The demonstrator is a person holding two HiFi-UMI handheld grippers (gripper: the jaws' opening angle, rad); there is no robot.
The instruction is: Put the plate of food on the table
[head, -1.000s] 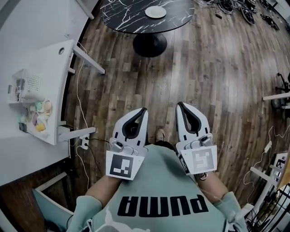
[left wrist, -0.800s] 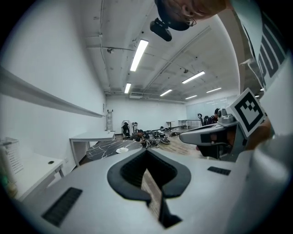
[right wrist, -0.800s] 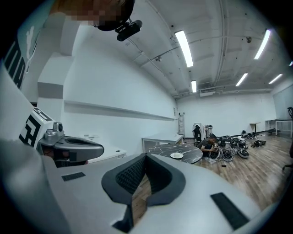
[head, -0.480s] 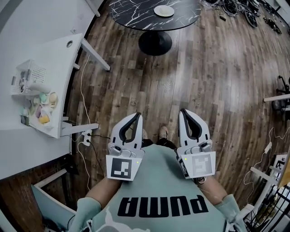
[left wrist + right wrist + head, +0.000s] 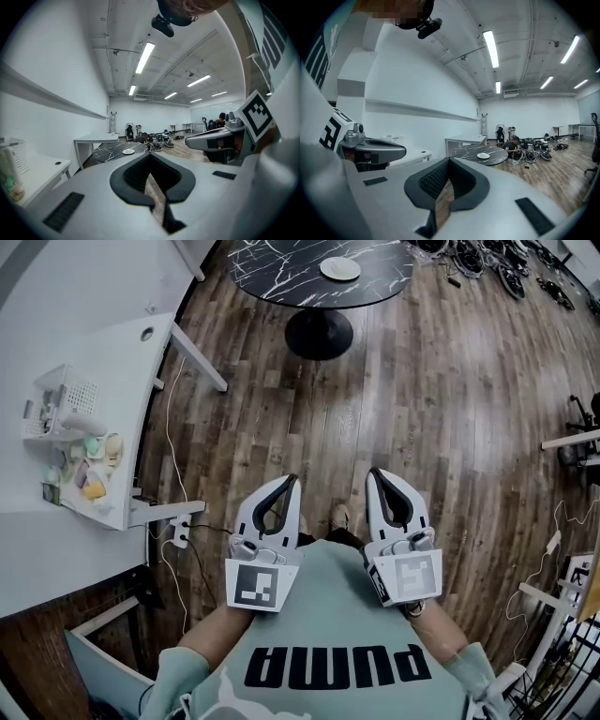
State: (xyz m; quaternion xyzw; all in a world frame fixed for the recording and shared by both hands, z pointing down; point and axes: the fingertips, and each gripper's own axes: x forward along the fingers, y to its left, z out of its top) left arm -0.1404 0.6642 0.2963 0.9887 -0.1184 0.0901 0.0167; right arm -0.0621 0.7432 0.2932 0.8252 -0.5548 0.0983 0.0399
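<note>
I hold both grippers level over the wooden floor [image 5: 441,399], just ahead of a mint sweatshirt [image 5: 328,615]. The left gripper [image 5: 292,480] is closed, its jaws meeting at the tips with nothing between them. The right gripper [image 5: 372,472] looks the same in its own view: jaws together, empty. The two are side by side and a little apart, both pointing up the frame in the head view.

The plate [image 5: 339,268] is well away from both grippers. It rests on the black marbled tabletop [image 5: 272,268], a round one on a dark pedestal base [image 5: 319,334], toward its right side. The plate is white; I cannot make out what is on it. Both gripper views show it small in the distance.

To my left is a white tabletop [image 5: 103,371] carrying a wire basket [image 5: 70,395] and some pastel items [image 5: 94,470]. Beyond the black tabletop, in the right gripper view, a person [image 5: 512,143] crouches beside a heap of dark gear [image 5: 534,157].
</note>
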